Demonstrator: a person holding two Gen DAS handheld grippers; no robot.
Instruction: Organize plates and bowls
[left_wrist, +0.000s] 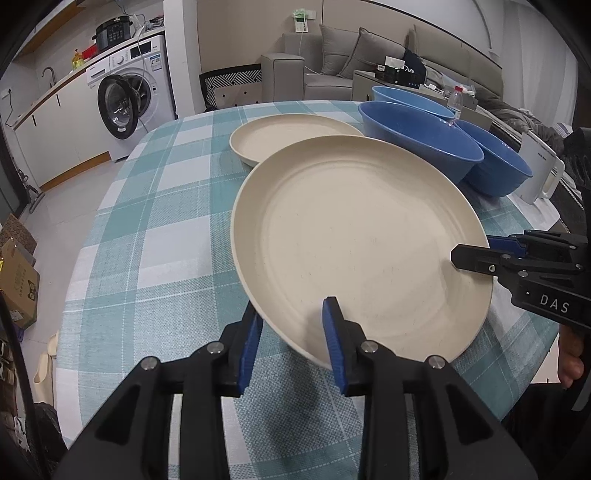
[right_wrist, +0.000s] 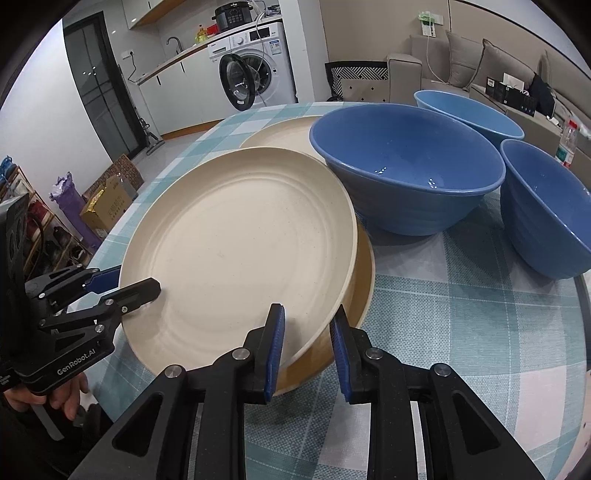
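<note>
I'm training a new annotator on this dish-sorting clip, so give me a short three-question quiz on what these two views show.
1. How many blue bowls stand on the table?
2. True or false: the cream plate between the left gripper and the right gripper lies straight on the table.
3. Which part of that plate do both grippers' fingers straddle? A. the rim B. the centre C. no part

Key
1. Three.
2. False: the right wrist view shows a second plate under it.
3. A.
</note>
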